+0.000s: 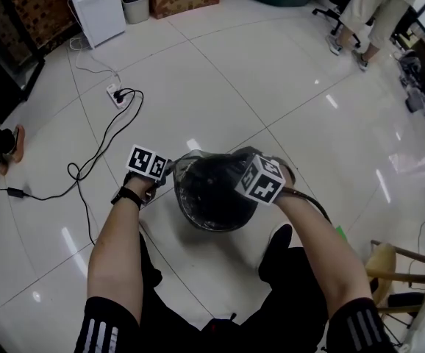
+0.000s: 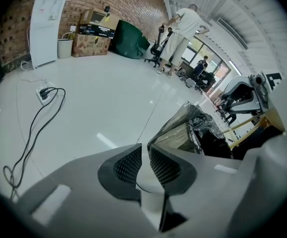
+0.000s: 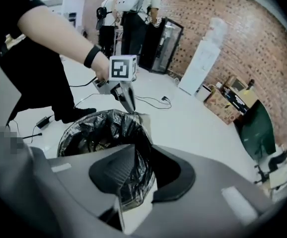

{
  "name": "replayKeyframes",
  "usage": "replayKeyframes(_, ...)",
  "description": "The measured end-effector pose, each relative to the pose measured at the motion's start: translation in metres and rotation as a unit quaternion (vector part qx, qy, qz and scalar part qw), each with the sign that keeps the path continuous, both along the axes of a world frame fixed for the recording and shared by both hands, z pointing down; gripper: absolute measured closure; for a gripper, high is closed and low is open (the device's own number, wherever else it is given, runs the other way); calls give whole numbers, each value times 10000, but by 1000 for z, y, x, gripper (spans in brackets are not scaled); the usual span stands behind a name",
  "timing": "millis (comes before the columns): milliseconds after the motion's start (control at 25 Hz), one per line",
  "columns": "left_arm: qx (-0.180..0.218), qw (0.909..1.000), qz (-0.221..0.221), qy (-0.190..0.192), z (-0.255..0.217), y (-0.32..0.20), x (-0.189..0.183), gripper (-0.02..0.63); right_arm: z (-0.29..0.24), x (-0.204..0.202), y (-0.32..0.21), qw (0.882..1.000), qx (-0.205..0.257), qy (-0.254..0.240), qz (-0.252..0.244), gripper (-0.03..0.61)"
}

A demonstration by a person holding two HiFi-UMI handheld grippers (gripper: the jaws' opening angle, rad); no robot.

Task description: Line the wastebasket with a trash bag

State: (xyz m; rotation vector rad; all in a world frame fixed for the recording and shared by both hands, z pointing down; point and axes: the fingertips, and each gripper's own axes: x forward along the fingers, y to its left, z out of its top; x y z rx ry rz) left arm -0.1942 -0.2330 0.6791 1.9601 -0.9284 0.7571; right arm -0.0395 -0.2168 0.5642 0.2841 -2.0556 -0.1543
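Evidently the trash bag (image 1: 211, 190) already fills the floor-standing wastebasket (image 2: 179, 137), so the left gripper (image 2: 144, 145) at its ten o'clock rim has jaws nearly together, seemingly off the film, while the right gripper (image 3: 142, 147) at two o'clock straddles the film, jaws spread, to settle the edge.

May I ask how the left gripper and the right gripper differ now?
The left gripper has its jaws nearly together with nothing between them, while the right gripper has its jaws apart with the trash bag's edge between them. In the head view the left gripper is at the bag's left rim, the right gripper at its right rim. Both point downward.
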Motion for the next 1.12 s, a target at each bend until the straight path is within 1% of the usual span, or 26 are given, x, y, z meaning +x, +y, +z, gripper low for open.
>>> replayKeyframes(160, -12, 9999, 138, 47, -3, 4, -7, 533, -42, 25, 1, 9963, -89, -519, 683, 463)
replayKeyframes(240, 26, 9997, 223, -9, -6, 8, -14, 525, -45, 41, 3, 9922, -227, -629, 1050, 463)
replayKeyframes(320, 106, 9997, 199, -80, -12, 9, -22, 515, -44, 60, 6, 9849, -397, -761, 1504, 463)
replayKeyframes(400, 320, 9994, 139, -86, -26, 3, -25, 515, -47, 76, 10, 9741, -556, -991, 1953, 463)
replayKeyframes(480, 672, 9975, 233, 51, -47, -7, -11, 515, -55, 82, 13, 9675, -567, -1190, 2158, 463)
replayKeyframes(560, 968, 9937, 556, 134, -67, -15, 15, 515, -70, 81, 12, 9634, -456, -1426, 2222, 463)
replayKeyframes(600, 1085, 9911, 769, 89, -74, -17, 29, 515, -79, 79, 11, 9589, -431, -1629, 2284, 463)
replayKeyframes(680, 1310, 9845, 1166, -88, -84, -21, 54, 515, -97, 76, 11, 9458, -448, -2121, 2417, 463)
replayKeyframes(720, 1415, 9809, 1318, -205, -88, -23, 64, 515, -104, 75, 12, 9415, -432, -2292, 2432, 463)
replayKeyframes(760, 1493, 9774, 1456, -360, -90, -25, 71, 515, -109, 73, 11, 9405, -360, -2371, 2407, 463)
replayKeyframes(880, 1523, 9643, 1949, -949, -80, -26, 83, 508, -122, 67, 8, 9480, 21, -2273, 2229, 463)
replayKeyframes(920, 1468, 9604, 2098, -1098, -72, -26, 85, 508, -126, 65, 8, 9501, 116, -2241, 2168, 463)
replayKeyframes(1000, 1344, 9557, 2286, -1274, -58, -26, 86, 509, -131, 60, 9, 9527, 175, -2231, 2058, 463)
replayKeyframes(1040, 1303, 9547, 2325, -1326, -53, -28, 86, 526, -131, 58, 9, 9540, 156, -2222, 2004, 463)
replayKeyframes(1080, 1284, 9544, 2332, -1353, -49, -31, 86, 591, -131, 56, 9, 9558, 140, -2203, 1944, 463)
replayKeyframes(1120, 1282, 9545, 2324, -1360, -47, -35, 87, 606, -131, 54, 9, 9576, 145, -2177, 1880, 463)
